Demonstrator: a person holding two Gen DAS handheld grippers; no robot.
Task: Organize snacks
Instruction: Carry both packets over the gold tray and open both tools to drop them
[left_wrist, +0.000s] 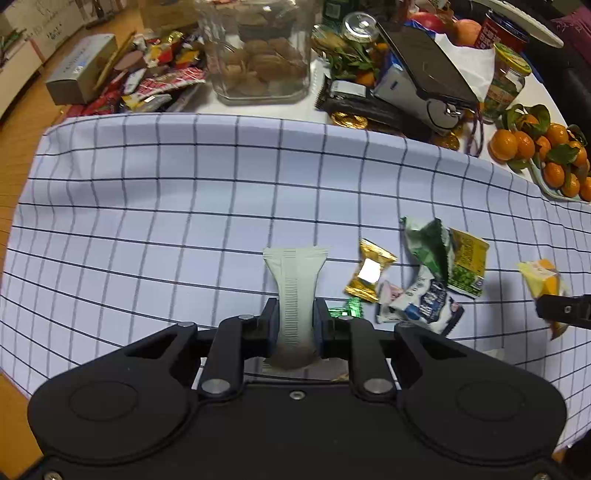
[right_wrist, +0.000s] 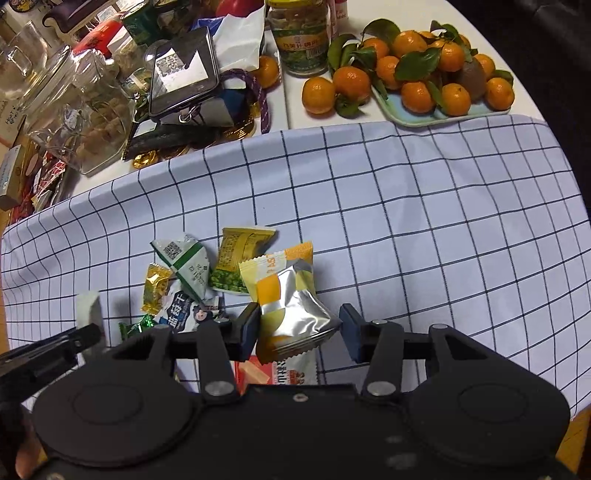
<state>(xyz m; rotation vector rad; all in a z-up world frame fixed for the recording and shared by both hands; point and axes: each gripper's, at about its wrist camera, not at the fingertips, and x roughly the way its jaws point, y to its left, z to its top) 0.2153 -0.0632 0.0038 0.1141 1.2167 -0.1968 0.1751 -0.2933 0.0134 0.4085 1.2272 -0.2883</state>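
- Left wrist view: one pale ribbed sachet (left_wrist: 296, 295) is clamped between the jaws of the left gripper (left_wrist: 295, 325), standing upright above the checked cloth (left_wrist: 147, 221).
- Right wrist view: one yellow-and-silver packet (right_wrist: 291, 306) sits tilted between the spread jaws of the right gripper (right_wrist: 299, 332); the left pad is touched, the right pad stands apart, so a firm grip cannot be told.
- Five loose snacks are counted in a cluster on the cloth: one gold candy (right_wrist: 157, 288), one green-and-white packet (right_wrist: 186, 266), one yellow pea packet (right_wrist: 236, 264), one blue-and-white packet (right_wrist: 181, 319) and one small green foil candy (right_wrist: 136, 326).
- One red-and-white packet (right_wrist: 280, 373) is seen under the right gripper.
- Two glass jars are seen beyond the cloth: a large jar (left_wrist: 255, 55) and a labelled jar (right_wrist: 301, 37).
- One plate of tangerines (right_wrist: 443, 110) lies at the cloth's far edge.
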